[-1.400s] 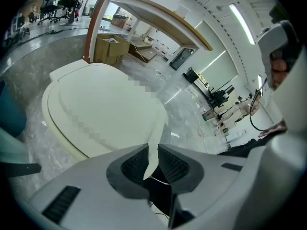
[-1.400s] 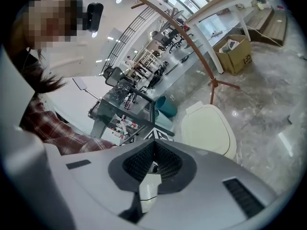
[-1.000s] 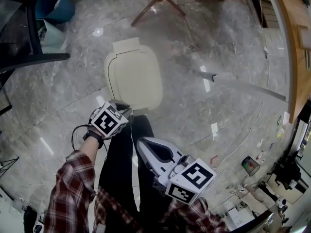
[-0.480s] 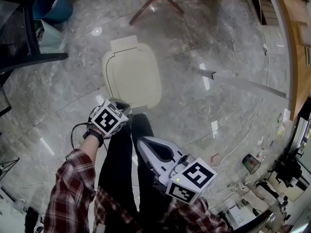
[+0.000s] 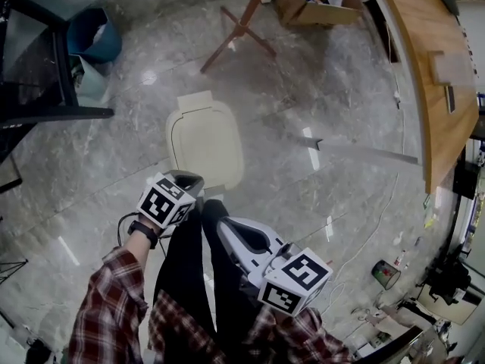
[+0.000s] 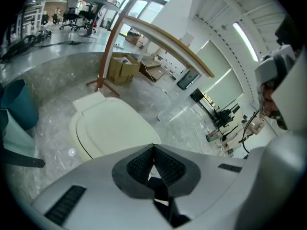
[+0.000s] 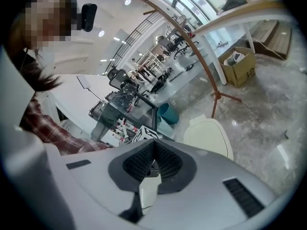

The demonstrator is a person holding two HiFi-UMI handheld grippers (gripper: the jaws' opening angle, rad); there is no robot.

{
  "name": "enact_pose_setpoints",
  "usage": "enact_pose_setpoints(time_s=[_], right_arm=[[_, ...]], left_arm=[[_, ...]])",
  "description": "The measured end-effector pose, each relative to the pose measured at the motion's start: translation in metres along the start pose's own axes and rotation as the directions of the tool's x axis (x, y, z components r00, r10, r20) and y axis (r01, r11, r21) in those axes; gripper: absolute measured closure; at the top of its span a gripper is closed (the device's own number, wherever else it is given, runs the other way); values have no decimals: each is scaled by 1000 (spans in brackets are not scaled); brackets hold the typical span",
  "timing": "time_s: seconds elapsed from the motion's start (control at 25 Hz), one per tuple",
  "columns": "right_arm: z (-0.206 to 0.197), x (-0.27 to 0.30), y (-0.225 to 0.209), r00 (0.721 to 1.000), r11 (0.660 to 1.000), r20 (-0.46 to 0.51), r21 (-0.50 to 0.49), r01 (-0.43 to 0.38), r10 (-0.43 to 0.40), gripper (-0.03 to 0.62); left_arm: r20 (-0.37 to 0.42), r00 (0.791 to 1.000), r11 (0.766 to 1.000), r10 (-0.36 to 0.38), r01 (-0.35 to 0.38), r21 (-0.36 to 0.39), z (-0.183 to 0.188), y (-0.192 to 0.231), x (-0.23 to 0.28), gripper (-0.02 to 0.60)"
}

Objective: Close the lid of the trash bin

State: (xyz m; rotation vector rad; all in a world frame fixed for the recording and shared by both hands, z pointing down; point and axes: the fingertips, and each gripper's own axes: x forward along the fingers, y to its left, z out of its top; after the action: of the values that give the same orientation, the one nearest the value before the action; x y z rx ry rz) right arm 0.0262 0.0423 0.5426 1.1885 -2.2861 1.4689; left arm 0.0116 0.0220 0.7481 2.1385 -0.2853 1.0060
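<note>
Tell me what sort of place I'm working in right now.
Probably an open-plan office or lab: a polished grey marble floor, a long curved wooden counter, black office chairs at distant desks, and an open cardboard box.

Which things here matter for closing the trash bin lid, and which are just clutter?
Job:
- cream plastic trash bin, already closed
- left hand-held gripper, shut, empty, next to the bin
- right hand-held gripper, shut, empty

Lying about:
- blue round tub
- open cardboard box
- wooden cross-legged stand
- curved wooden counter
</note>
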Motion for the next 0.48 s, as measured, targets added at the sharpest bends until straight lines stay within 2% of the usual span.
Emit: enact_pose_setpoints(time_s=[0.12, 0.28, 0.36, 0.48], right_arm=[[41, -8, 26, 999, 997, 45, -76, -17, 21, 582], [95, -29, 80, 995, 982, 91, -186, -33, 51, 582], [120, -41, 108, 991, 970, 113, -240, -37, 66, 582], [162, -59, 145, 982, 945, 159, -325, -42, 99, 582]], left_arm=[[156, 987, 999, 36, -34, -16, 52, -9, -55, 571], [327, 943, 998, 69, -67, -18, 111, -43, -146, 571], [413, 907, 997, 77, -80, -10, 142, -65, -194, 571], [539, 837, 991, 98, -131, 24, 193, -97, -265, 571]])
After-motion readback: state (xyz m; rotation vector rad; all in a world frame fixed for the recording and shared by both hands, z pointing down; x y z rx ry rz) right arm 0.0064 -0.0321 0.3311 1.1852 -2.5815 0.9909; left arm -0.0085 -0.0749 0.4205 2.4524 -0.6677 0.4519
